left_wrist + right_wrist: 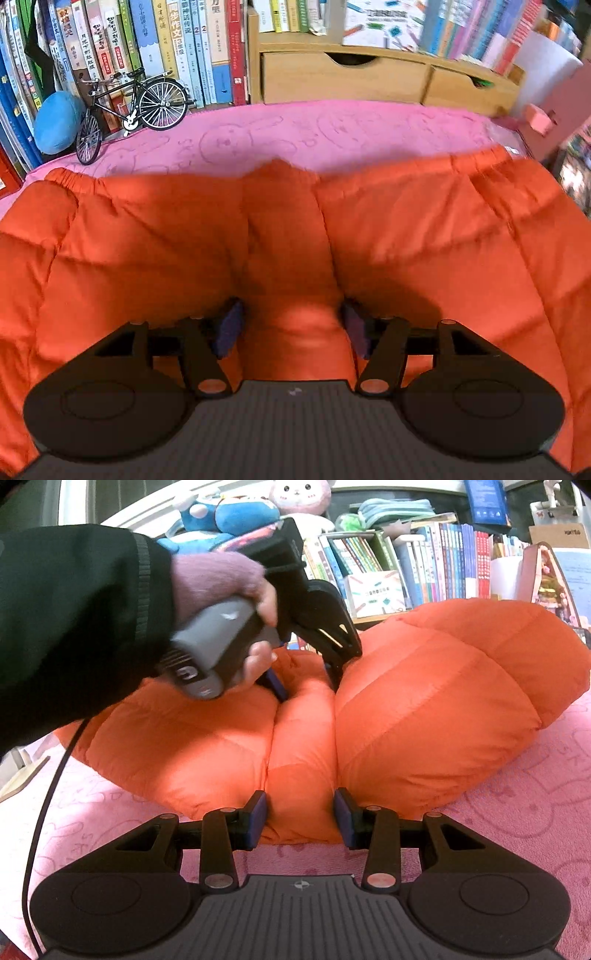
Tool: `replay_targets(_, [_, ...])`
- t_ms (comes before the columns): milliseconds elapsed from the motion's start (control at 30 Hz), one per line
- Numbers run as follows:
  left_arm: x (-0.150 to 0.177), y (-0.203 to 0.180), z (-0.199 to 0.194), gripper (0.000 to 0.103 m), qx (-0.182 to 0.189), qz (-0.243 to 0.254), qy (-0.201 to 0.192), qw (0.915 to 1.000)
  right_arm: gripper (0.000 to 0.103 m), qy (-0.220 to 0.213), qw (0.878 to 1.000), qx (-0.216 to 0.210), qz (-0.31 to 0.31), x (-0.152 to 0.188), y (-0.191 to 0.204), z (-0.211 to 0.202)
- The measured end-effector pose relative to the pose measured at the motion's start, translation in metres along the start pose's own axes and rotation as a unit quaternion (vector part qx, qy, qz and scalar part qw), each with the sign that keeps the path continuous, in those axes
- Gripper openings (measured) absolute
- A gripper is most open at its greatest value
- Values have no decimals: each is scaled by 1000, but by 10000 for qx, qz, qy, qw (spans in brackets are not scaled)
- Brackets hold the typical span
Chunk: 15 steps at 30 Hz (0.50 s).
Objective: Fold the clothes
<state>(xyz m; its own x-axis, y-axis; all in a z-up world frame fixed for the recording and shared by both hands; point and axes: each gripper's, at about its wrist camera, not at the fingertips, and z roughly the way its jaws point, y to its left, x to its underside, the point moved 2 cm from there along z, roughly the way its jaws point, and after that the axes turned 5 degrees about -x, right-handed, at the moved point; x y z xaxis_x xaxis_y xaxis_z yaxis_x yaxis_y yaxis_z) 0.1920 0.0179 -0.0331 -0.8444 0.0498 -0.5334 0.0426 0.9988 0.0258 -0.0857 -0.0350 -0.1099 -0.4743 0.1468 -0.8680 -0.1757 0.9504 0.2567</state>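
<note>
Both tools (291, 332) (301, 819) pinch ridges of puffy, quilted orange jacket (424, 709); pink fleece cover (517, 812) beneath.

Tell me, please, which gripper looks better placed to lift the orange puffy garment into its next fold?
Probably the right gripper: its pads pinch a ridge of the orange puffy garment at the near edge. The left gripper straddles a bulge further along, but whether its pads press is unclear.
</note>
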Motion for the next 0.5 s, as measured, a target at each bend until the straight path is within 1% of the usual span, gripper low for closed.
replay_targets(167, [-20,4,22,63,-84,-231,-67,9997,41,-13,10000,-7,-50,4,6,-3])
replay_targets(267, [-31,2,34,66,-211,-224,-125,9994,41,-10,10000,-27,-63,8,8,-6])
replay_targets(333, [-40,2,39,67,-319,-341,-81,9989,41,-9,10000,-40,-72,12,11,-9])
replay_targets(367, [-44,1,38,65,-376,-392,-43,9985,41,-12,10000,-40,-83,13,12,-10])
replay_targets(400, [-46,1,34,59,-403,-414,-17,9983,41,-18,9999,-39,-98,14,13,-10])
replay_targets(433, [-45,2,25,56,-371,-411,-56,9984,41,-25,9999,-37,-112,15,14,-11])
replay_targets(500, [-37,1,0,54,-153,-332,-211,9991,41,-37,9999,-25,-142,13,12,-9])
